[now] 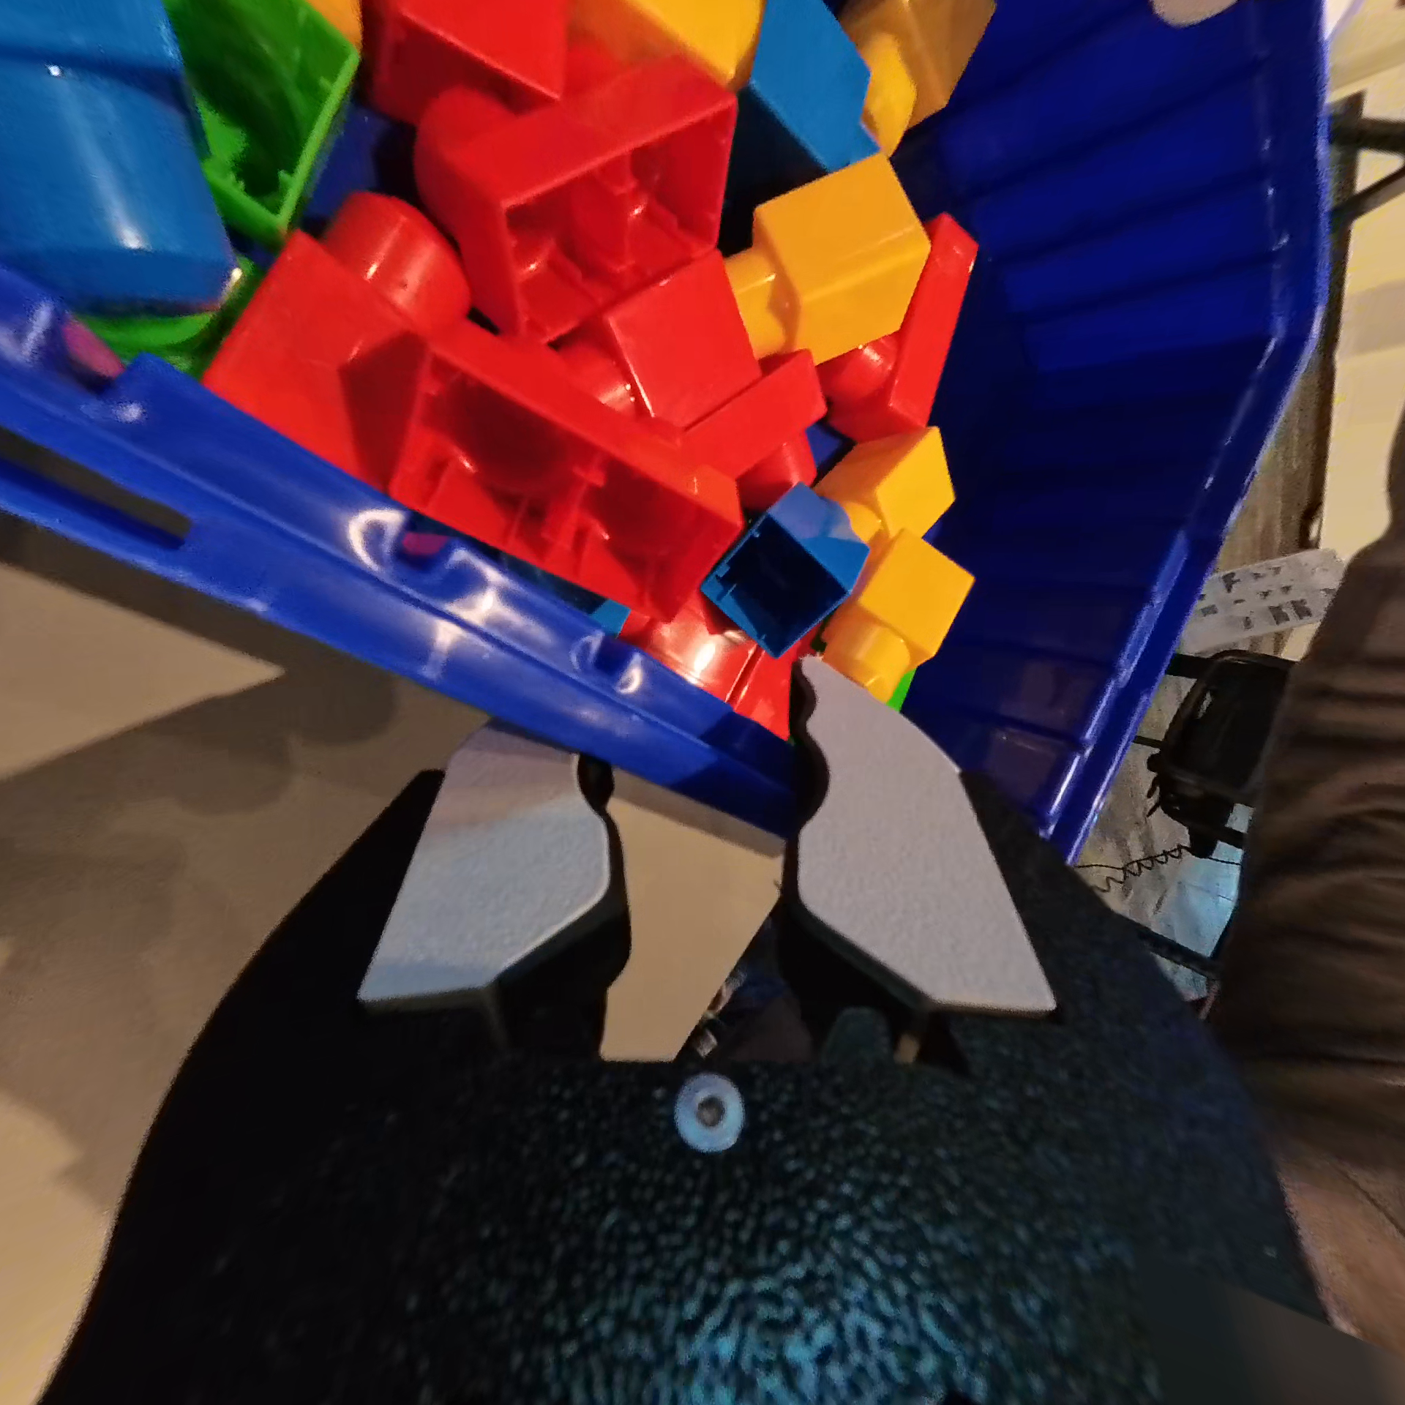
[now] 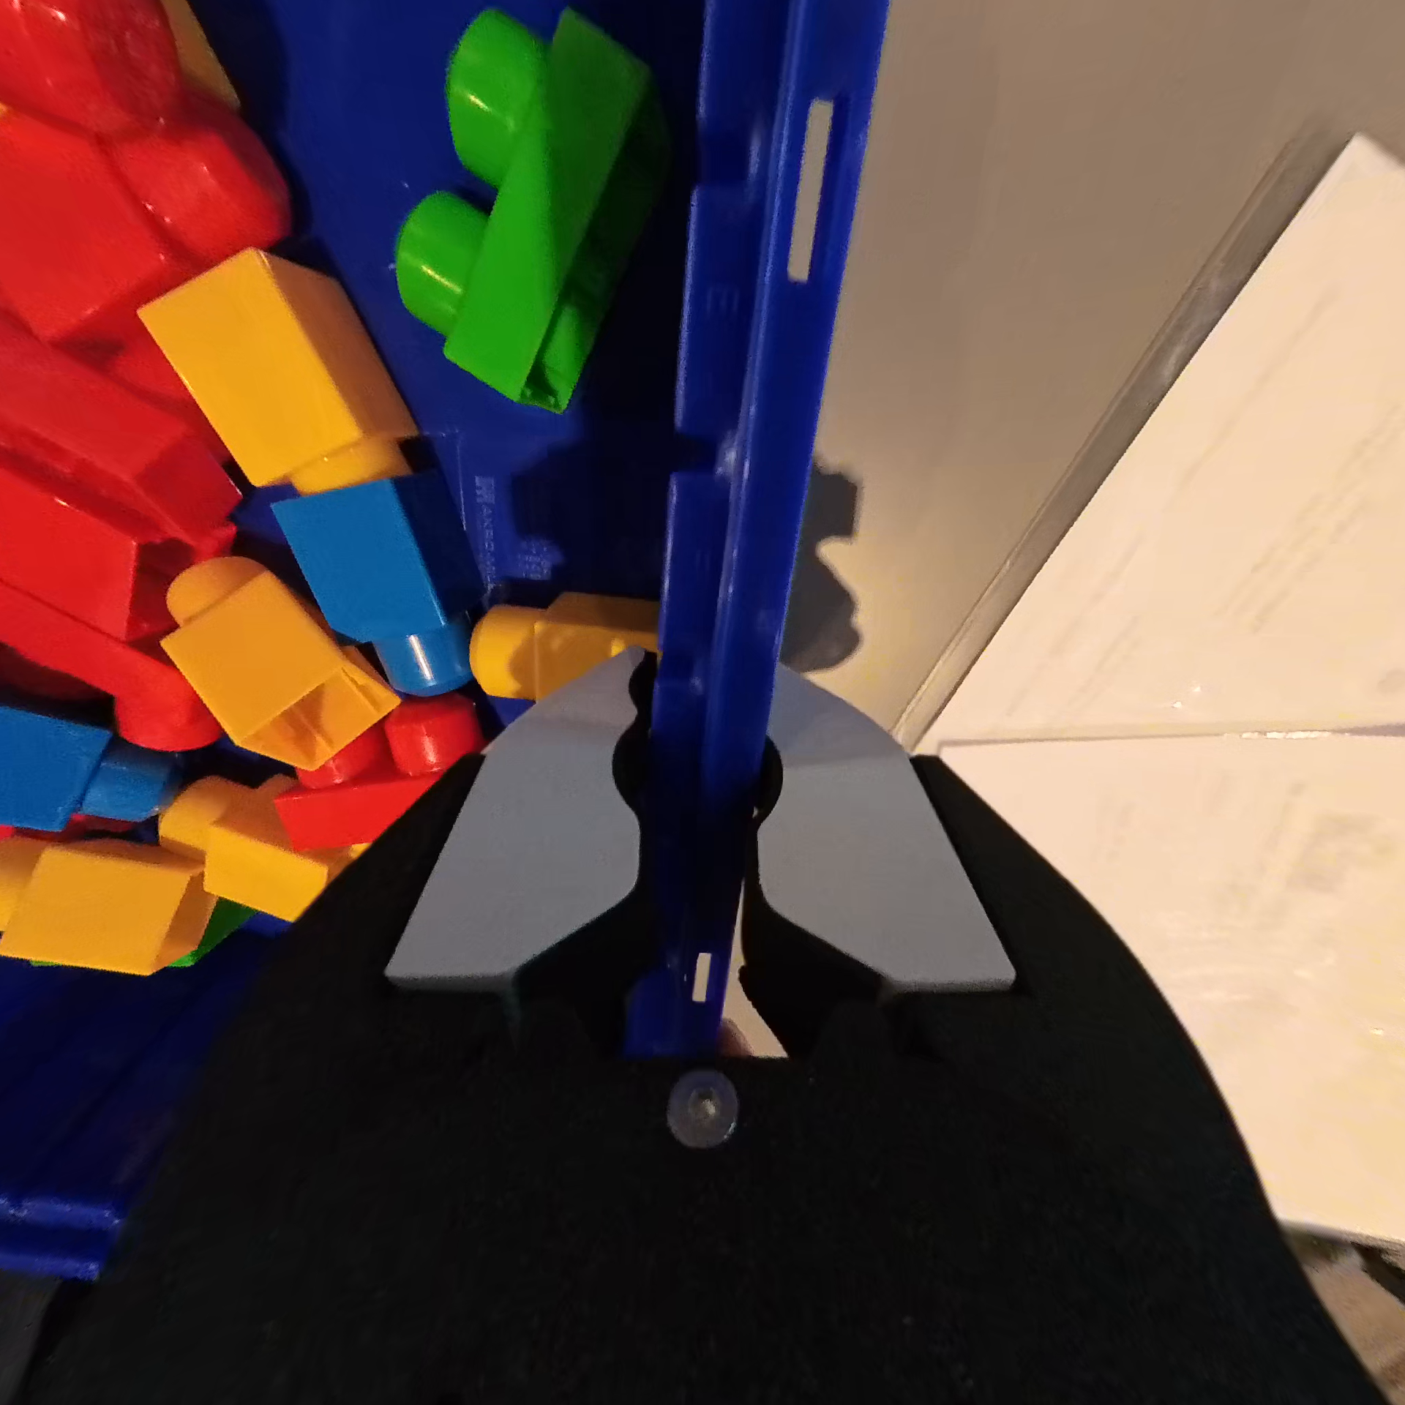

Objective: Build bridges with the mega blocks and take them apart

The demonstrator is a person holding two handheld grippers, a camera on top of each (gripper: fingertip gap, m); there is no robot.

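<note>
Blue bin gripped at its rim by both grippers — blocks not yet out.
Right gripper and left gripper each clamp the wall; next, likely tipping.

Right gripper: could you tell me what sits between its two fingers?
In the right wrist view, the blue bin's wall stands between the right gripper's fingers, clamped.

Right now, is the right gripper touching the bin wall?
Touching. The right wrist view shows the right gripper closed on the blue bin wall, one finger inside, one outside.
</note>
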